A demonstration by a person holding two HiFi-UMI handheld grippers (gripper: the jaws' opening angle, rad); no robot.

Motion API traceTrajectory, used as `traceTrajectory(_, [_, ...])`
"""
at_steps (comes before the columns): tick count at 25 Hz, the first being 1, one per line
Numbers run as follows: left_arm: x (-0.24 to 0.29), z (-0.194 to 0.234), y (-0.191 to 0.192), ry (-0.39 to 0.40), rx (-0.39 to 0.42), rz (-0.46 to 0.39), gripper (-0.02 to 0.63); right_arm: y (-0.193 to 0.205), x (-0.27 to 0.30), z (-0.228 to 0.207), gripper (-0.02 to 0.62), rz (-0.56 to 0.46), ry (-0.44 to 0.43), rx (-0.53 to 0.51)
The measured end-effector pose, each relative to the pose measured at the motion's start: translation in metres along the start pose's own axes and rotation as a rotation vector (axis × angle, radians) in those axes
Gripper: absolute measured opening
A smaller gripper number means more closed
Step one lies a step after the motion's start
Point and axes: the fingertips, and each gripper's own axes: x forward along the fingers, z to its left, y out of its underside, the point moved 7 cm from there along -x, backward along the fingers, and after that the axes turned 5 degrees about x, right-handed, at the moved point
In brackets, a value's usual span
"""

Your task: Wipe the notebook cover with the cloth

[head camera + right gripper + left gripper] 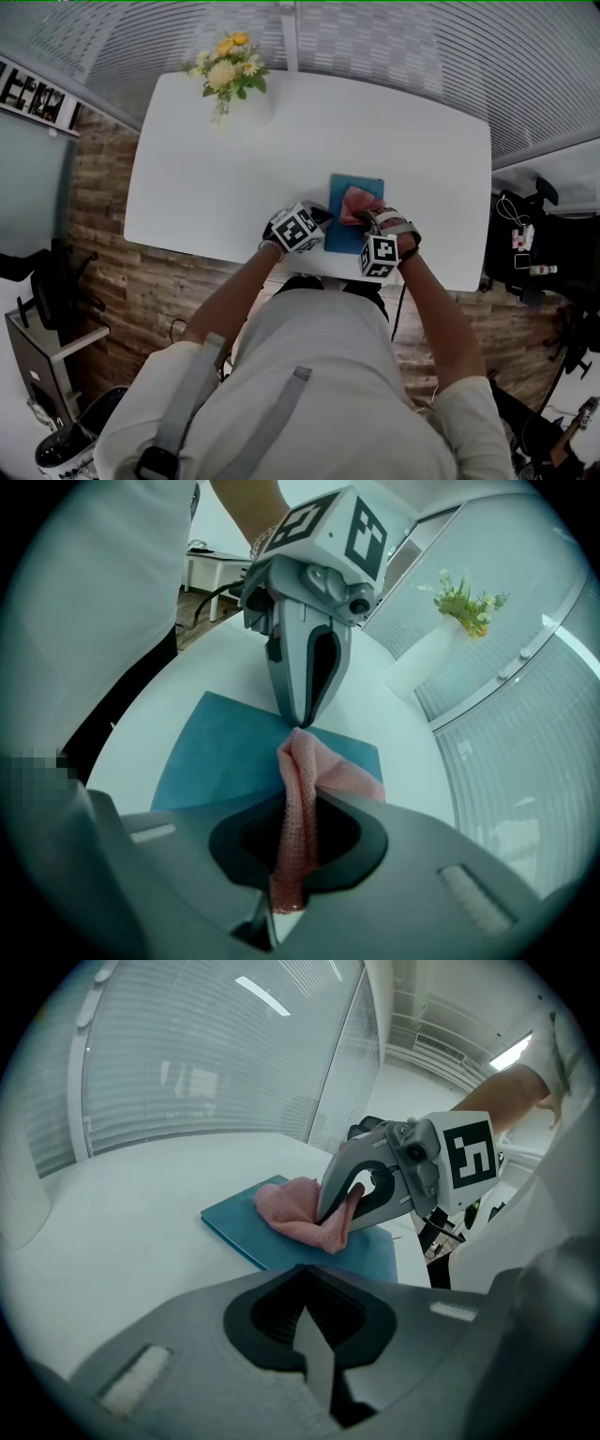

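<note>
Head view: 1 notebook (352,185), 1 cloth (358,203), 2 hand-held grippers (322,218) (371,221).

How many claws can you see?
2. The left claw is shut, its tip at the notebook's edge, next to the cloth. The right claw is shut on the cloth, over the notebook. None seem hidden.

Head view steeply down over table (187,187), gripper views low, close, facing each other across notebook (230,1222), shared by all.
</note>
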Motion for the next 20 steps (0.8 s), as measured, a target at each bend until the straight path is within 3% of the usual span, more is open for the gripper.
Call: traceTrajectory(20, [0.000,-0.001,-0.002,-0.001,0.002,-0.003,0.000,-0.002,-0.009,0.019,0.008,-0.016,-0.017,0.002])
